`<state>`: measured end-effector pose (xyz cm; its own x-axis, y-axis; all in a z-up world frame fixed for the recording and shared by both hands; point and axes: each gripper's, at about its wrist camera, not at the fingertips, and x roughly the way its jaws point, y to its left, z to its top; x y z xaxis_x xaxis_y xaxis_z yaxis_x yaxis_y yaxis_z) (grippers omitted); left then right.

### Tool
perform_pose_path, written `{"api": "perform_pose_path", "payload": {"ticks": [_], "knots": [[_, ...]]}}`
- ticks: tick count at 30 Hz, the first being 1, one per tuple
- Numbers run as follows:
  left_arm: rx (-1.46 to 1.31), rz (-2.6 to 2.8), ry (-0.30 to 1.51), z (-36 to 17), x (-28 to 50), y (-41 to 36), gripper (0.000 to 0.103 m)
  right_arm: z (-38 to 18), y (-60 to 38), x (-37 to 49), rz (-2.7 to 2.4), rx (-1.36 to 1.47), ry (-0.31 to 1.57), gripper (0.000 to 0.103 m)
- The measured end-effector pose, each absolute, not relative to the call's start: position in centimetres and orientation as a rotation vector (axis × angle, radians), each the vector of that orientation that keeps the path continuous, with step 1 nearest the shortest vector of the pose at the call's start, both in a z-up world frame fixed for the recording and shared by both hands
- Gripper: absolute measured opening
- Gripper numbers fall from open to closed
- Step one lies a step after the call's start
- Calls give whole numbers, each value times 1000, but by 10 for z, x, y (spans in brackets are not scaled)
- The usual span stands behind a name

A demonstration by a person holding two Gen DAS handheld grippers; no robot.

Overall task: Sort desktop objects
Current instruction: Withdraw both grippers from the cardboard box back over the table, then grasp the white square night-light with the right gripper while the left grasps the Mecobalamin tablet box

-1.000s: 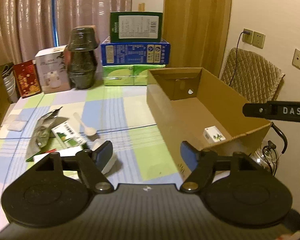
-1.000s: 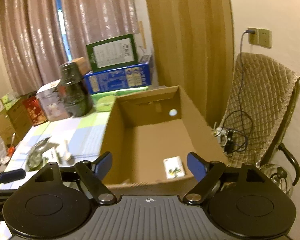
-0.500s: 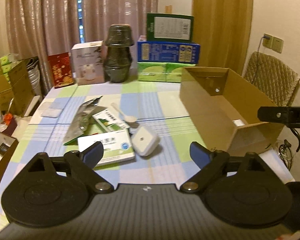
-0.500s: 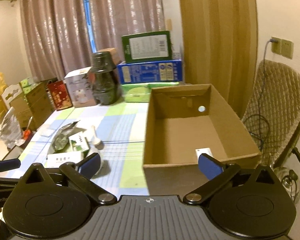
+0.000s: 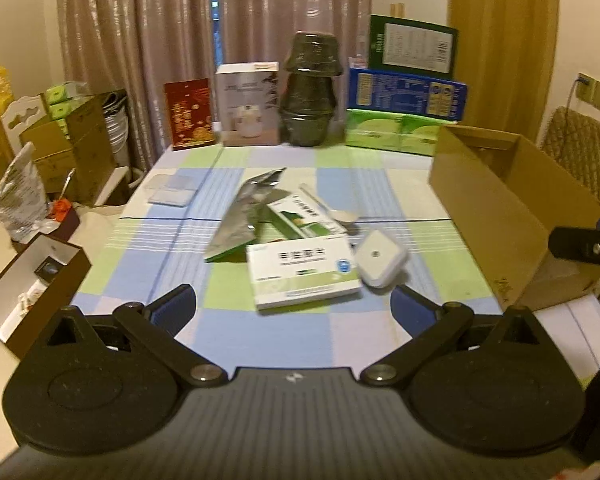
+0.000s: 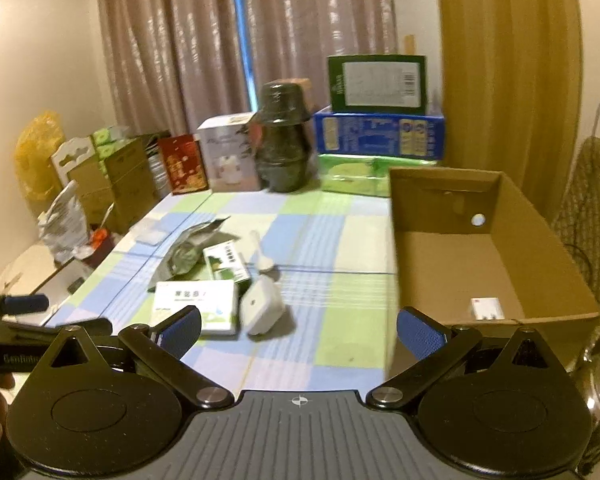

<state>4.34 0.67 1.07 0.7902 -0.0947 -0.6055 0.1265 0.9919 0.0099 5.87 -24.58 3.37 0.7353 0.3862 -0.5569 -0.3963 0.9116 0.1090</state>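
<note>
A pile lies mid-table on the checked cloth: a white-and-green medicine box (image 5: 304, 272) (image 6: 198, 306), a white square device (image 5: 380, 258) (image 6: 262, 304), a green barcode box (image 5: 304, 216) (image 6: 224, 262), a silver foil pouch (image 5: 244, 216) (image 6: 188, 250) and a white spoon (image 6: 262, 256). The open cardboard carton (image 5: 500, 208) (image 6: 540, 240) stands at the right and holds a small white box (image 6: 487, 308). My left gripper (image 5: 294, 306) hovers short of the pile, its jaws opening, nothing between them. My right gripper (image 6: 300, 326) is open and empty, between pile and carton.
Along the table's back stand a red box (image 5: 188, 114), a white box (image 5: 248, 104), dark stacked pots (image 5: 310, 92) and stacked blue and green cartons (image 5: 408, 92). A quilted chair (image 6: 588, 200) is at the right, an open brown box (image 5: 32, 288) at the left.
Both views have swung left, from the carton to the pile of items. Both pairs of jaws have spread wider.
</note>
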Motion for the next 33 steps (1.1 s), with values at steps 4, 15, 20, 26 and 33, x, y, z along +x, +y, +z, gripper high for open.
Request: {"api": "perform_pose_path", "payload": {"ticks": [4, 15, 20, 26, 33], "knots": [[71, -116, 660, 9, 53, 18, 102, 24, -234, 62, 461, -48, 622, 101], [362, -385, 712, -12, 95, 18, 102, -2, -190, 90, 653, -371, 635, 101], [542, -534, 721, -29, 113, 14, 102, -19, -163, 107, 843, -715, 607, 101], [636, -685, 739, -45, 147, 10, 102, -45, -143, 137, 997, -1033, 601, 101], [833, -779, 697, -76, 181, -3, 102, -69, -122, 180, 1072, -1143, 654, 101]]}}
